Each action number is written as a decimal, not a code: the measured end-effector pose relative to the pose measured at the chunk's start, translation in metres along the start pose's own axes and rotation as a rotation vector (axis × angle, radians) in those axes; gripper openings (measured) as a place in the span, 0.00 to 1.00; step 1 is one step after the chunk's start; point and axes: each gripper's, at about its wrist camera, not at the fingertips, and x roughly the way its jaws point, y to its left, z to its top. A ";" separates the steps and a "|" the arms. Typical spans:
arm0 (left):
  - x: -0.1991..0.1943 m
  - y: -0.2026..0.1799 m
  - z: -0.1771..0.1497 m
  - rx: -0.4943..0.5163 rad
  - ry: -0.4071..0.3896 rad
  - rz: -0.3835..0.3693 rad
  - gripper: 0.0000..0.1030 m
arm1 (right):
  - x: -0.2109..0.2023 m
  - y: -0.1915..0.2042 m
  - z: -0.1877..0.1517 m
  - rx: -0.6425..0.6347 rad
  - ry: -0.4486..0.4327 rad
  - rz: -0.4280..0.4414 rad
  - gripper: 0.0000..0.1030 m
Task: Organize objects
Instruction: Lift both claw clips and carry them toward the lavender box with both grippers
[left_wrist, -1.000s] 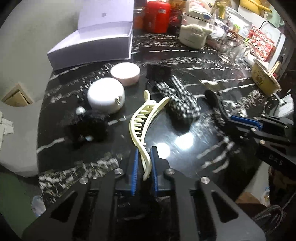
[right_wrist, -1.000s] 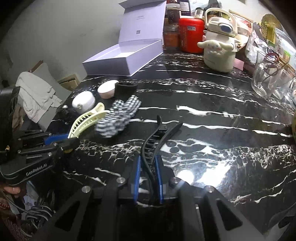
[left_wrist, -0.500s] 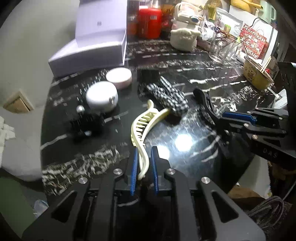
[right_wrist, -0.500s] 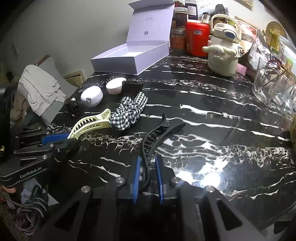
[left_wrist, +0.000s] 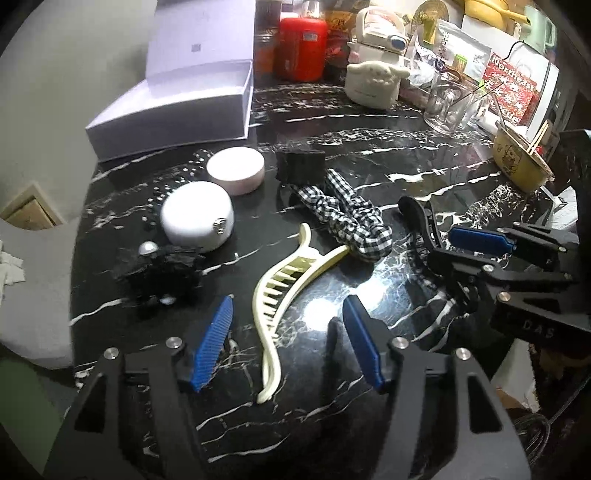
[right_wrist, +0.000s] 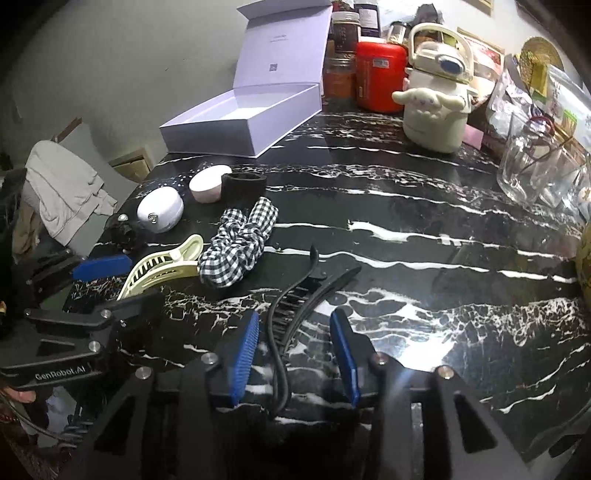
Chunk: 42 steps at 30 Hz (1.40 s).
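Observation:
A cream hair claw clip (left_wrist: 284, 295) lies on the black marble table (left_wrist: 369, 155), between the open jaws of my left gripper (left_wrist: 288, 314). A black hair claw clip (right_wrist: 295, 299) lies on the table between the open jaws of my right gripper (right_wrist: 293, 325). The cream clip (right_wrist: 159, 267) also shows in the right wrist view, and the black clip (left_wrist: 421, 221) in the left wrist view. A checked scrunchie (left_wrist: 347, 214) lies between the two clips. An open lilac box (left_wrist: 177, 107) stands at the back left.
A white round case (left_wrist: 197, 218), a pink round case (left_wrist: 236, 170), a black band (left_wrist: 299, 166) and a black beaded hair tie (left_wrist: 162, 269) lie near the box. A red canister (right_wrist: 380, 77), a cream kettle (right_wrist: 436, 96), glasses (right_wrist: 535, 170) and a yellow bowl (left_wrist: 517, 166) stand at the back and right.
Both grippers have opened and let go of their clips, which now lie on the table. Both grippers have drawn back a little.

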 end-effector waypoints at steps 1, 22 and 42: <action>0.001 -0.001 0.001 0.002 0.006 0.000 0.59 | 0.000 0.000 0.000 -0.001 -0.005 0.004 0.40; -0.008 -0.013 -0.001 0.028 0.001 -0.006 0.18 | -0.019 0.005 -0.009 -0.037 -0.036 0.003 0.18; -0.033 -0.015 0.024 0.066 -0.045 0.037 0.18 | -0.043 0.017 0.007 -0.117 -0.102 -0.001 0.18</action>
